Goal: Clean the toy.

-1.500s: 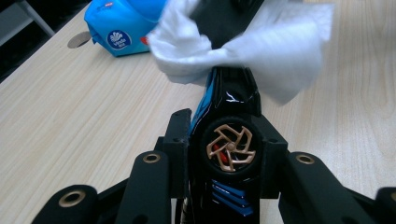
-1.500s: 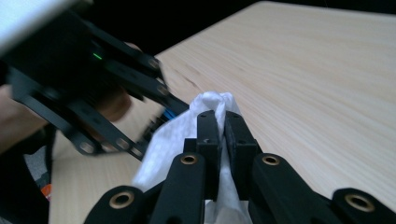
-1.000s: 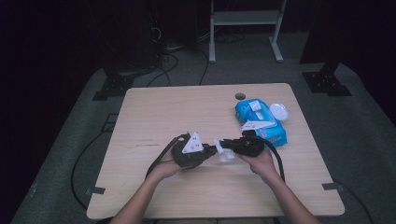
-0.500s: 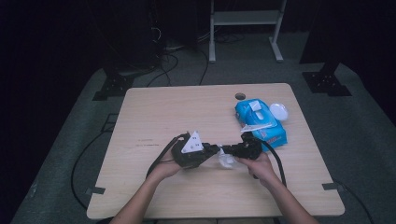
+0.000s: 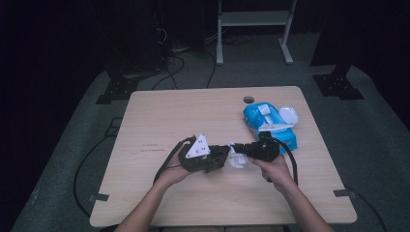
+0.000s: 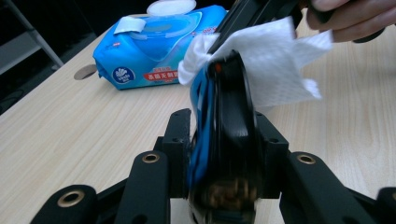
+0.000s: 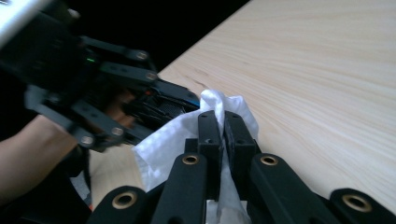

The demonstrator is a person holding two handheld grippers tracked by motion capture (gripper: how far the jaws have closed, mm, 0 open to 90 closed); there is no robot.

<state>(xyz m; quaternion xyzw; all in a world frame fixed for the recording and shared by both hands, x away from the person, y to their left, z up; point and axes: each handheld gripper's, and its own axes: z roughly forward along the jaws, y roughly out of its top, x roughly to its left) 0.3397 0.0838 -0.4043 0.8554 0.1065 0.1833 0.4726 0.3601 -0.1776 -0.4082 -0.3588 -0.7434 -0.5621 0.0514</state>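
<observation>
Over the table's near middle, the left gripper (image 6: pixel 224 140) is clamped on a black-and-blue flat object (image 6: pixel 226 121), held edge-up. The right gripper (image 7: pixel 219 126), pinched tight on a white wet wipe (image 7: pixel 180 133), presses it against the object's far tip, so any wiping stroke likely runs along that edge.

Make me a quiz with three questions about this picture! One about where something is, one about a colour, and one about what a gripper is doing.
1. Where is the wipes pack?
A. on the floor
B. on the table's far right part
C. in a hand

2. What colour is the pack?
A. blue
B. red
C. green

3. What is the right gripper doing?
A. hanging open
B. lying on the table
C. pinching a white wipe

Answers:
1 B, the high view shows it lying on the table, right of the round hole.
2 A, its wrapper is bright blue in the left gripper view.
3 C, the right gripper view shows both jaws closed on the white sheet.
</observation>
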